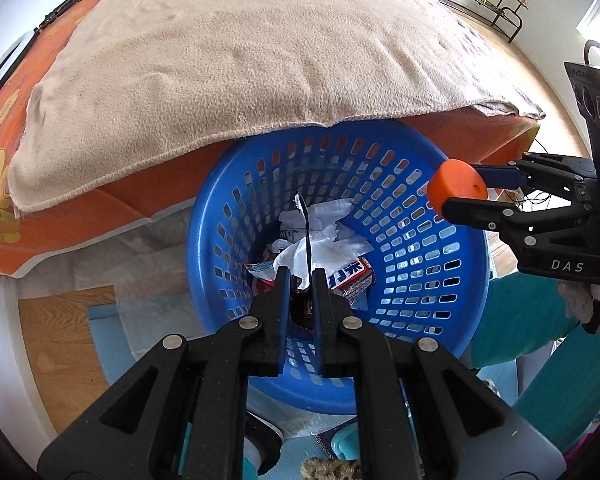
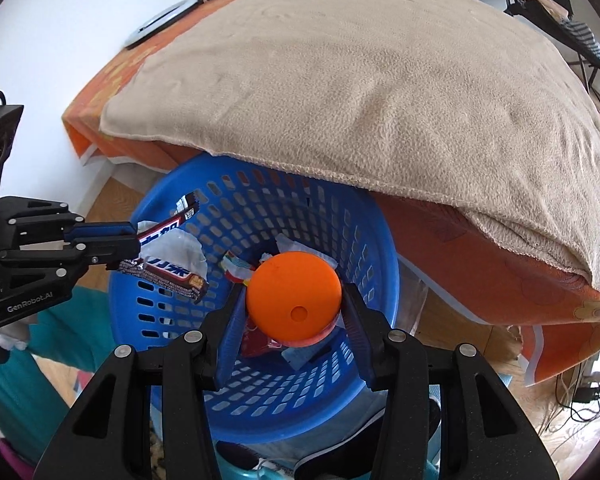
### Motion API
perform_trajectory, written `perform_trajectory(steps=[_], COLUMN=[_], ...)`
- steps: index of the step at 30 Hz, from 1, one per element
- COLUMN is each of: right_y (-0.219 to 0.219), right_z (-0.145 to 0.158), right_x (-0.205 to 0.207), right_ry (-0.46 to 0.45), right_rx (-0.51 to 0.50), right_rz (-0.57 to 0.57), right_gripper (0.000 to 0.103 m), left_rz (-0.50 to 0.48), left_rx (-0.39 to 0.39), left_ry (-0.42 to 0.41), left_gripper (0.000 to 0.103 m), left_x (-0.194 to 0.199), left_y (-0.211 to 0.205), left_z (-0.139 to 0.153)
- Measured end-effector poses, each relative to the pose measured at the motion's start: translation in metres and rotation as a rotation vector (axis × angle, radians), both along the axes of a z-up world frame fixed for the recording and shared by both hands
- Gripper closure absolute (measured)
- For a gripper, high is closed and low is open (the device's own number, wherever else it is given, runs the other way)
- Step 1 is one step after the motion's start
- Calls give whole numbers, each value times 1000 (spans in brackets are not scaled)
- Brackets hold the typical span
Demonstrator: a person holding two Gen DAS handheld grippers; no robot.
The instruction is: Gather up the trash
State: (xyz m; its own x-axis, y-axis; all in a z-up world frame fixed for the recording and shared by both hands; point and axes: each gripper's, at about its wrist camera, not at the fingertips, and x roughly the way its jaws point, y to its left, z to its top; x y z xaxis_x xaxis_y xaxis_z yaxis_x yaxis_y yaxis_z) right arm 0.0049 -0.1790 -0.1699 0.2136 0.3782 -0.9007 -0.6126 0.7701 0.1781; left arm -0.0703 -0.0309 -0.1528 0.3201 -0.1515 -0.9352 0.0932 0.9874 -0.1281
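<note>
Both grippers hang over the blue basket [image 2: 172, 316] beside the bed [image 1: 228, 60]. The left gripper [image 1: 302, 280] is pinched tight on a dark snack wrapper [image 2: 168, 276], with white tissue [image 2: 184, 252] just beside it. The right gripper [image 2: 294, 300] clamps an orange disc [image 2: 294, 296] above the crumpled trash [image 1: 324, 236] lying in the basket

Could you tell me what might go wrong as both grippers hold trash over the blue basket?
1. The orange cap is round and held only at its sides by the right gripper; near the basket rim it could bounce out on release.
2. The wrapper in the left gripper is thin and light, so it may cling to the jaws or flutter outside.
3. The beige blanket overhangs the basket's far rim and could snag a gripper.
</note>
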Motion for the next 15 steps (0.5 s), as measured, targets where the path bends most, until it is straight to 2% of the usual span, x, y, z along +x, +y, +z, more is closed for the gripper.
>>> perform_trajectory(steps=[2,6,7,8,10,13,15], right_y=[-1,-1,-2,-2,-3,-2,-2], right_z=[0,-1,-1,-2,-1,-1,0], right_x=[1,2,2,2,3,4,4], right_ry=[0,-1,-1,0,-3,-13,-21], right_rx=[1,-7,-10,-12,-14,-27,-27], right_rz=[-5,-14,-16,-16,-19,-25,-30], right_gripper=[57,57,57,54,51,44,41], left_rz=[-4,-5,-5,-4,-2,2,9], left_rx=[3,7,7,8,12,12,13], left_ry=[3,10,11,9,1,-1,-1], left_gripper=[87,82,75,66,57,55,47], left_x=[1,1,1,1,1,2,2], left_y=[-2,-4,-5,-5,-5,-5,-4], left_z=[-1,-3,-3,-3,-2,-2,-2])
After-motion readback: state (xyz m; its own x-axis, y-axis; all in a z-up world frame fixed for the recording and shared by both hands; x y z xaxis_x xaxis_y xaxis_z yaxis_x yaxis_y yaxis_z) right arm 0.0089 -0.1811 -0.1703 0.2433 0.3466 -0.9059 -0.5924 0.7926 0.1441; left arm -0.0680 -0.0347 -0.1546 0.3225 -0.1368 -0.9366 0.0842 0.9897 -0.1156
